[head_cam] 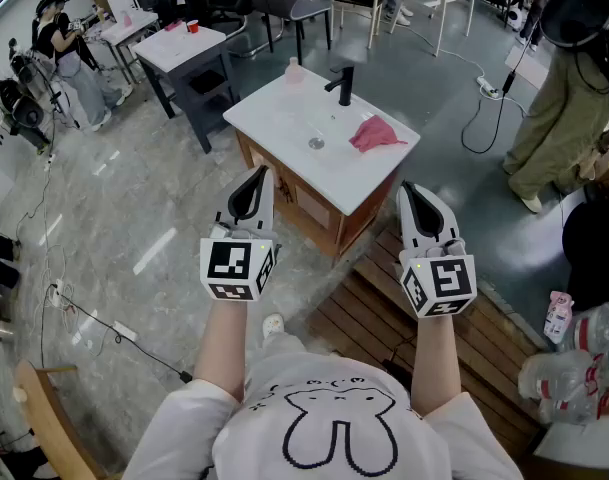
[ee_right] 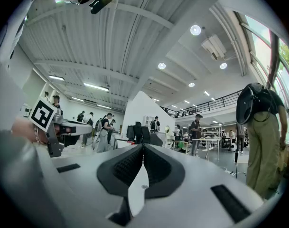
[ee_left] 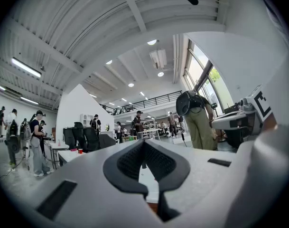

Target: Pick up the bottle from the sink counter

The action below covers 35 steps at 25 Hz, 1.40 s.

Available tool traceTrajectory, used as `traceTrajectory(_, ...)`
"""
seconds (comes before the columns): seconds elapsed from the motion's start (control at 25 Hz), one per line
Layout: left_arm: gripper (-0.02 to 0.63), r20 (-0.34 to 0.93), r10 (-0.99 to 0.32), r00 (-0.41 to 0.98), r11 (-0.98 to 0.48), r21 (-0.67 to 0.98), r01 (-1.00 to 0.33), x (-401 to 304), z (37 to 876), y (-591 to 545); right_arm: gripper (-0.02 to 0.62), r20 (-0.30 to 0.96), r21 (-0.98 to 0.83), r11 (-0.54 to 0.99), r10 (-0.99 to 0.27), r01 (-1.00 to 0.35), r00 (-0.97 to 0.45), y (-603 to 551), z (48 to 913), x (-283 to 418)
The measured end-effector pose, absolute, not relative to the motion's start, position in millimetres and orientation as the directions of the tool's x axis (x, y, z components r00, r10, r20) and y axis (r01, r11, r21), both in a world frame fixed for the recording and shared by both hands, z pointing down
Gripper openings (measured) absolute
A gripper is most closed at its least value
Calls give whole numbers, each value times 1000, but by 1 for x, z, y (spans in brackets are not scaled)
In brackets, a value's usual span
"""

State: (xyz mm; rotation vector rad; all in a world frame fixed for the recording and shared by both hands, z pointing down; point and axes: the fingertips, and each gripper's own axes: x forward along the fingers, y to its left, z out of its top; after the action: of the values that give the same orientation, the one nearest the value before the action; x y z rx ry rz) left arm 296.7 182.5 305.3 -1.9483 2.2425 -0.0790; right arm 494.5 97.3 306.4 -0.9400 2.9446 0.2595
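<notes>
the left gripper (head_cam: pixel 256 183) and the right gripper (head_cam: pixel 416 196) are hovering side by side in front of the sink counter (head_cam: pixel 274 118), each with its fingers pressed together on nothing. the bottle (head_cam: pixel 293 69) is standing upright at the counter's far edge, near the black faucet (head_cam: pixel 344 83), well apart from both grippers. a pink cloth (head_cam: pixel 376 134) is lying on the counter.

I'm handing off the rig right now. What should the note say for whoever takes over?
Left claw: shut, empty, held short of the counter.
Right claw: shut, empty, also short of the counter.
Bottle: upright at the counter's back corner, left of the faucet. A pink cloth lies on the counter's right side.
Done: nothing, bottle untouched.
Left: move in, open a claw, grip the bottle, lift it.
</notes>
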Motion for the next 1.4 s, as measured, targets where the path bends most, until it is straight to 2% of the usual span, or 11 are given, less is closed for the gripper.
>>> traceTrajectory(0.8, 9, -77, -992, -102, 112, -131, -985, 87, 318, 148, 31, -29, 133, 783, -610, -608, -792, 70, 326, 293)
traceTrajectory(1.08, 9, -81, -991, -108, 118, -118, -986, 47, 315, 147, 31, -21, 145, 792, -597, -594, -802, 68, 322, 250)
traceTrajectory(1.4, 9, -73, -990, -117, 125, -116, -985, 36, 320, 147, 31, -22, 122, 797, -593, -591, -805, 61, 328, 240)
